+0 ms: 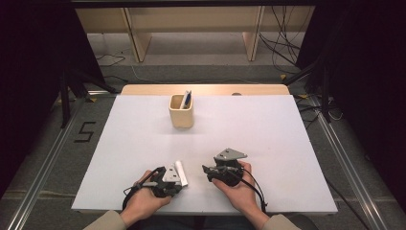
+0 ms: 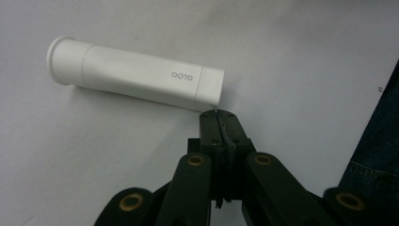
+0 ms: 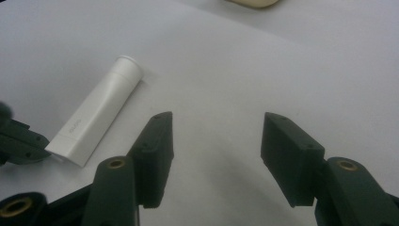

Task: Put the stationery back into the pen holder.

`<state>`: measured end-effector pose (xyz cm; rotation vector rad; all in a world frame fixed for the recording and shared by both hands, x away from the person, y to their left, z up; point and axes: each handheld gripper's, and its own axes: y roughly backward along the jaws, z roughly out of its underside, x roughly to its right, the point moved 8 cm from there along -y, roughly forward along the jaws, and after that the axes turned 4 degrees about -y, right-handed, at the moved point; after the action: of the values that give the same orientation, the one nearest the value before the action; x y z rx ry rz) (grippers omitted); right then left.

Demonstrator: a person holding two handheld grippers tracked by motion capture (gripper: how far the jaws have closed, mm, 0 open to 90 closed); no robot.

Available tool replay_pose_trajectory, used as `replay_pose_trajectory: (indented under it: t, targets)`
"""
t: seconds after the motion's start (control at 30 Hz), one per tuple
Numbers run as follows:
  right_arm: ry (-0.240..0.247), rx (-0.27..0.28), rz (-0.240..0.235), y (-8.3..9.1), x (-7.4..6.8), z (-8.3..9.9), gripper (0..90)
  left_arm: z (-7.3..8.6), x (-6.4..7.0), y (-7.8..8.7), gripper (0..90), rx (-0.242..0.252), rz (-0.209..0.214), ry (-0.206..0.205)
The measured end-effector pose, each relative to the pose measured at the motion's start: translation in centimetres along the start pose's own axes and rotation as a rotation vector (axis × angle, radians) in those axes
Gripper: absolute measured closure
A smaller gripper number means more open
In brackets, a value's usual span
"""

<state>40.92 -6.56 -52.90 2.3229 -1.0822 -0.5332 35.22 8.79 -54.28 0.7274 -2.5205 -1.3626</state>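
White tube (image 2: 134, 80), marked GLOO, lies flat on the table (image 1: 268, 139) near our front edge, flanged cap pointing away from us. At the left, we rest our left gripper (image 1: 173, 184) with its jaws pressed together on nothing, tips just touching the tube's flat crimped end, probably to nudge or steady it rather than grasp. Further back, mid-table, a beige cup (image 1: 181, 115) stands upright with a blue pen (image 1: 187, 99) in it, likely where the tube belongs. To the right, our right gripper (image 3: 216, 146) hovers with jaws spread wide and empty, well placed to take the tube.
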Motion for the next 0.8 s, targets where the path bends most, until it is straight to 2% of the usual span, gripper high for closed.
replay_pose_trajectory:
  t: [0.13,0.27,0.53,0.8]
  targets:
    - [0.000,0.001,0.000,-0.04,0.01,0.00,45.0,-0.06,-0.19,-0.01,89.6,-0.045,-0.003,-0.029]
    - [-0.001,0.001,0.000,-0.04,0.02,0.00,45.0,-0.29,-0.11,-0.14,89.6,-0.055,-0.007,-0.030]
    - [-0.001,0.000,-0.001,-0.05,0.02,0.03,45.0,-0.51,-0.11,-0.16,89.6,-0.112,-0.010,-0.061]
    - [0.000,-0.001,-0.001,-0.07,-0.01,0.03,45.0,-0.67,-0.10,-0.30,89.6,-0.104,-0.004,-0.044]
